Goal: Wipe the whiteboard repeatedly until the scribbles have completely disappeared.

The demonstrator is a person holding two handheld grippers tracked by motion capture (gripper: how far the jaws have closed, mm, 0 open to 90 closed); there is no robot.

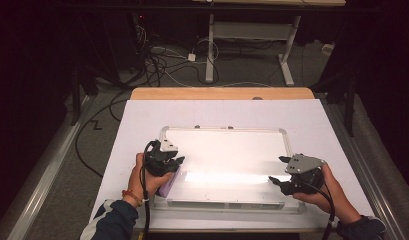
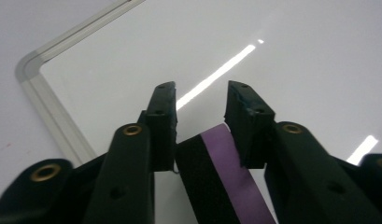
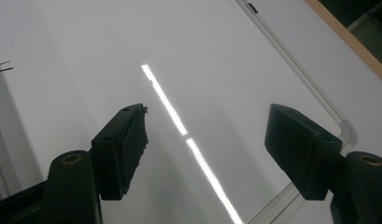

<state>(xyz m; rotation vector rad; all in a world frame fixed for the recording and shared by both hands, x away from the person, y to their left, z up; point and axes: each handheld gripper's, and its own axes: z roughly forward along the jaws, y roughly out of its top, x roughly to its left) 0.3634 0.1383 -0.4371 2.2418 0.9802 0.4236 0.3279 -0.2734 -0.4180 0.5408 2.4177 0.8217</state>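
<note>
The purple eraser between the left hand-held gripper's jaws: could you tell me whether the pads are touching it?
Touching. In the left gripper view, the left hand-held gripper has both jaws pressed against the sides of the purple eraser, above the whiteboard.

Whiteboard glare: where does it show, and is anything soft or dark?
High view: a broad bright patch washes the whiteboard near its front edge; the room beyond the table is very dark. Left gripper view: thin light streaks on the board, with the purple-and-black eraser slightly soft between the left tongs. Right gripper view: one long streak, tongs sharp.
</note>
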